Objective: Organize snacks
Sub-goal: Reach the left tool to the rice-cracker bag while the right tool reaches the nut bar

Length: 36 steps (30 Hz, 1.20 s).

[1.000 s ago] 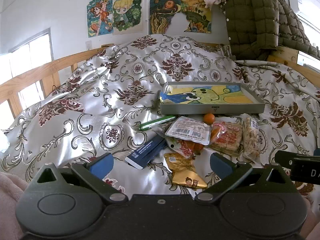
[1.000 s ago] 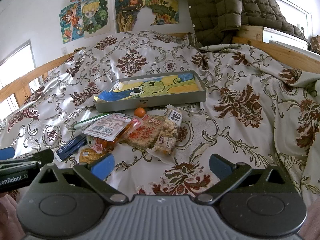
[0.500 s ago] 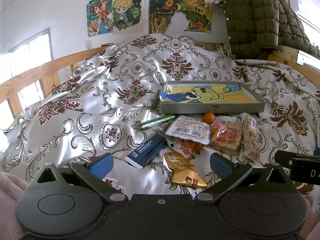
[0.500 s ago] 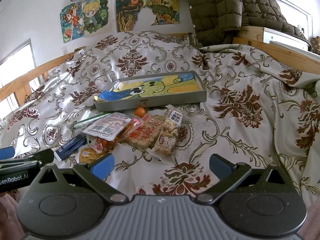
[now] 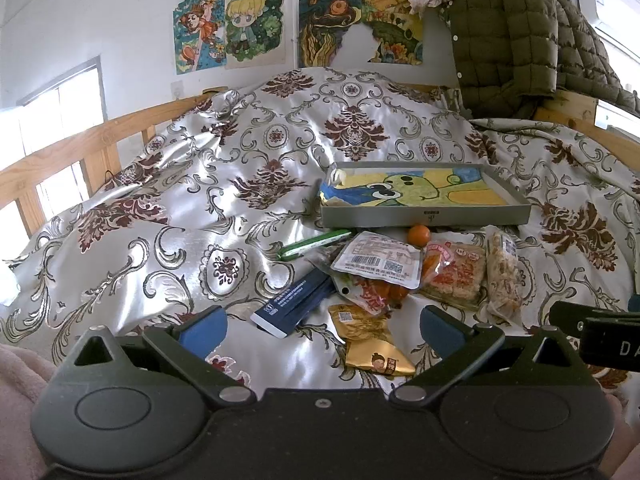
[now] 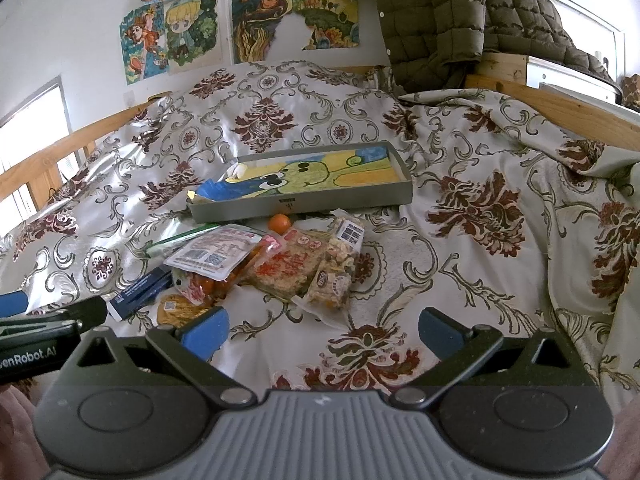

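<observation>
Snacks lie in a loose pile on the patterned bedspread (image 5: 248, 184), touching the near wall of the grey tray (image 5: 424, 216). Small orange fruit (image 5: 419, 235) sits at the pile's 12 o'clock edge, against the tray wall. Blue packet (image 5: 294, 304) lies at 8 o'clock, gold pouch (image 5: 378, 360) at 6 o'clock. Left gripper (image 5: 322, 330): jaws wide apart, empty, above the bedspread. Right gripper (image 6: 322, 330): jaws wide apart, empty; pile at its 11 o'clock.

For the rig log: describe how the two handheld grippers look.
Left gripper: black body, round side discs, black linkage arms, blue pads on the fingers. Right gripper: same build, but a ribbed grey centre. White lettering marks each gripper's side. Pink fleece sleeve beside the left.
</observation>
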### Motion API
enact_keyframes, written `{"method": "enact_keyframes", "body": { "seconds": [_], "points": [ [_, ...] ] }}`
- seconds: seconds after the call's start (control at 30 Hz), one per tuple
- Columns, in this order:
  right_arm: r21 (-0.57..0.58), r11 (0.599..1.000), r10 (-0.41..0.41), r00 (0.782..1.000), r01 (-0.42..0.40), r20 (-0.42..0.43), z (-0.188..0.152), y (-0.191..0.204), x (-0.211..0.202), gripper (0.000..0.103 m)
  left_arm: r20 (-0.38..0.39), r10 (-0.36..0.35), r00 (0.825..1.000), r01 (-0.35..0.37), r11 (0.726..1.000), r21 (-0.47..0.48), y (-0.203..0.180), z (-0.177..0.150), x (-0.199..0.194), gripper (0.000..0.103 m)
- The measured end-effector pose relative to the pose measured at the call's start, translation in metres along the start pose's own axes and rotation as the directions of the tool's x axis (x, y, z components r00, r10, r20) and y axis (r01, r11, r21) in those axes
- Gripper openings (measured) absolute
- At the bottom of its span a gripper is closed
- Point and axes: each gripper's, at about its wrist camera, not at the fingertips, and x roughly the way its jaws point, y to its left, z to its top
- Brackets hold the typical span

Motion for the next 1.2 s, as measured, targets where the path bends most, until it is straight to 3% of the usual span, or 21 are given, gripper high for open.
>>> {"method": "enact_keyframes", "body": {
  "seconds": [0.47, 0.67, 0.97, 1.1, 1.2],
  "points": [
    [0.020, 1.000, -0.001, 1.000, 0.001, 0.023, 0.002, -0.002, -0.003, 0.103, -0.029, -0.041, 0.999, 0.041, 0.999, -0.004, 0.008, 0.002, 0.003, 0.102],
    [0.075, 0.997, -0.014, 0.993, 0.005, 0.118, 0.009, -0.012, -0.011, 0.103, -0.070, -0.102, 0.992, 0.106, 0.993, 0.046, 0.002, 0.019, 0.019, 0.102],
    [0.102, 0.994, 0.049, 0.999, -0.047, -0.014, 0.030, -0.032, 0.031, 0.103, -0.106, -0.178, 0.978, 0.199, 0.946, 0.255, -0.008, 0.056, 0.065, 0.102],
    [0.073, 0.996, 0.056, 0.995, -0.050, -0.079, 0.036, -0.034, 0.054, 0.103, -0.147, -0.215, 0.966, 0.247, 0.933, 0.263, -0.008, 0.060, 0.092, 0.102],
    [0.024, 0.998, 0.061, 0.990, -0.058, -0.126, 0.041, -0.034, 0.071, 0.103, -0.136, -0.258, 0.957, 0.286, 0.921, 0.264, -0.013, 0.058, 0.107, 0.102]
  ]
}}
